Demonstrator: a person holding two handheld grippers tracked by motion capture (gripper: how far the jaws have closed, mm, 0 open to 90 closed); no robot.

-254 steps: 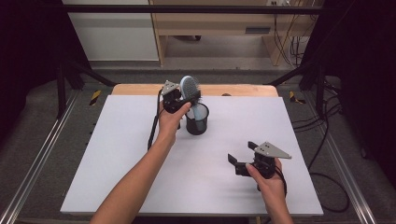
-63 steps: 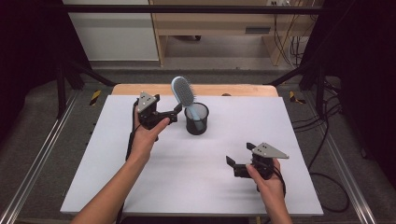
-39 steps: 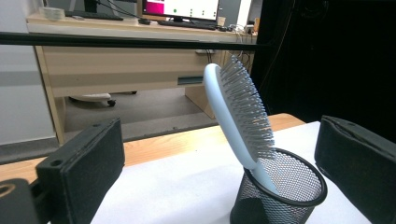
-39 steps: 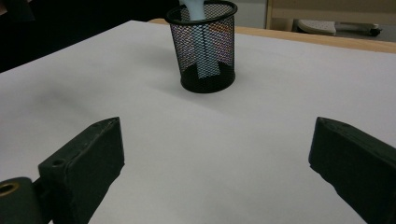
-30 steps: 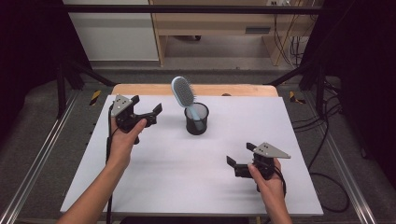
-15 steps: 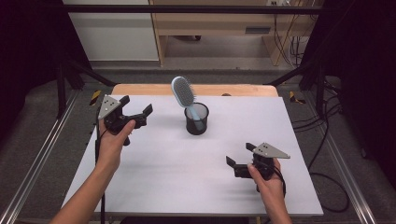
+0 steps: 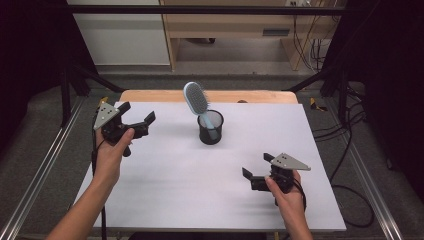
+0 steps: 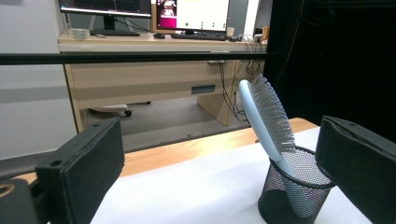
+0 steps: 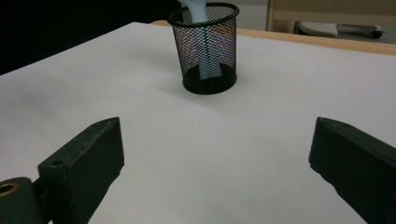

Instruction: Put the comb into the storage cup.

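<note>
- Worktop (image 7: 165, 200): flat matte white sheet across centre of high view, pale wood strip along its far edge, metal rails at both sides; smooth, bare apart from the cup.
- Left tool (image 7: 136, 118): upper left of high view, well apart from the cup. A couple of seconds ago it was right beside the brush, now pulled back left; jaws spread wide, nothing between them. In left gripper view both black blocky pads stand far apart, brush framed between them farther off.
- Right tool (image 7: 256, 170): lower right of high view, same spot as before, jaws parted and empty; grey three-cornered plate on top.
- Mesh cup (image 7: 210, 127): centre of high view, black wire mesh cylinder, upright, solid round base, see-through walls.
- Hairbrush (image 7: 195, 100): handle down inside the cup, oval head sticking out and leaning toward upper left; pale blue smooth plastic back, grey bristle pad on the face seen in left gripper view.
- Reading: brush let go and resting in the cup, hand retreating, so the placing looks done.
</note>
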